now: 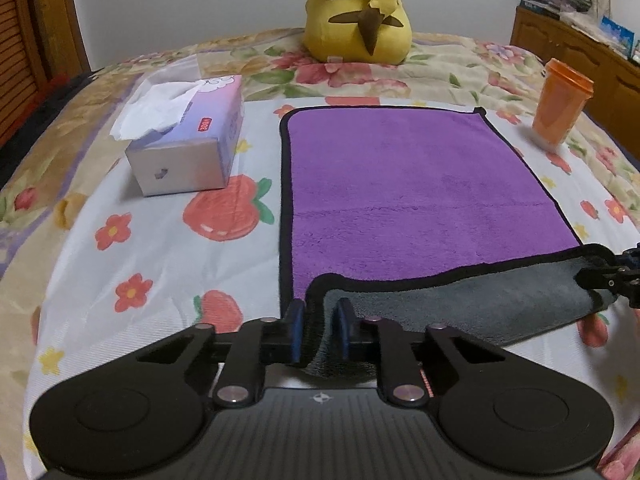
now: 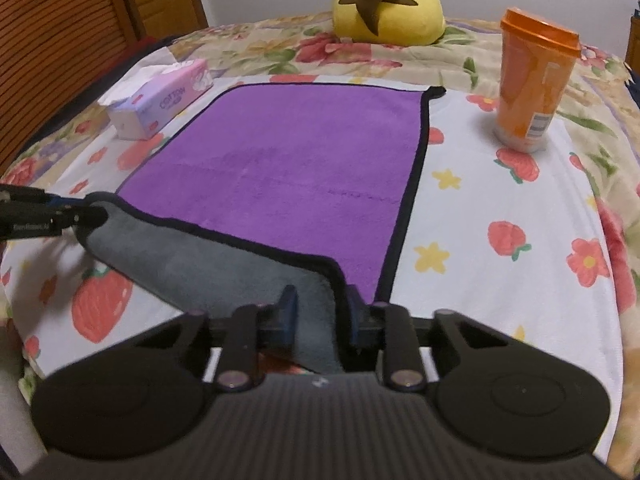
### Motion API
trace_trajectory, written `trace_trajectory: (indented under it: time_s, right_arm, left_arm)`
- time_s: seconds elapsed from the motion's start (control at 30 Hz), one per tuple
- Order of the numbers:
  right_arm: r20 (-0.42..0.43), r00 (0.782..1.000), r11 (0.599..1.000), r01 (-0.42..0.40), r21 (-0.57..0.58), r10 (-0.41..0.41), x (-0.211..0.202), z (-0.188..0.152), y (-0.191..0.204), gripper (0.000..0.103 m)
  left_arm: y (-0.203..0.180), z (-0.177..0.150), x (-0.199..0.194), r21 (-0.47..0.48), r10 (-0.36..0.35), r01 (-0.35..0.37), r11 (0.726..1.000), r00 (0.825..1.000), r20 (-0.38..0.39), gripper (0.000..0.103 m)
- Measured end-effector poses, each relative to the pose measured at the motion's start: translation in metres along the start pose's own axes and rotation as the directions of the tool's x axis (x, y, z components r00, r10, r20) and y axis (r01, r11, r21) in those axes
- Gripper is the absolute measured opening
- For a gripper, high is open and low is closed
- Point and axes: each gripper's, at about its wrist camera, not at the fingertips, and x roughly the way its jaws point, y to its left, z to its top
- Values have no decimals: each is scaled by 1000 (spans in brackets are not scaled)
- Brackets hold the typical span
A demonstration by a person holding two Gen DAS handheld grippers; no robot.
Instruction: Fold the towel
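Soft, limp purple microfibre towel w/ grey underside (image 1: 420, 184) is being pinched at both near corners: left tool (image 1: 319, 330) & right tool (image 2: 322, 312) closed on hem; edge sagging btwn.

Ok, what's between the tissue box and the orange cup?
The purple towel lies flat between the tissue box and the orange cup, clearest in the left wrist view.

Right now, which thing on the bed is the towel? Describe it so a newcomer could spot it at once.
On the flowered bed, look in the middle, in front of the yellow plush, between the tissue box and the orange cup. The towel lies flat there. It is purple with a black edge, and its near edge is lifted, grey side up, by the left gripper and right gripper.
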Motion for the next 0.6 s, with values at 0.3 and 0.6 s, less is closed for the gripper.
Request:
trace_trajectory:
  time_s: [0.3,0.6]
  right_arm:
    - [13,1000,1000,-5,-25,5,-2,0,2,7]
    - [48,999,1000,-1,-31,2,-6,3,2,5]
  left_arm:
    - [-7,2,-8,30,-16,15,999,999,36,11]
    - [-9,6,-20,38,-24,20,999,996,90,10]
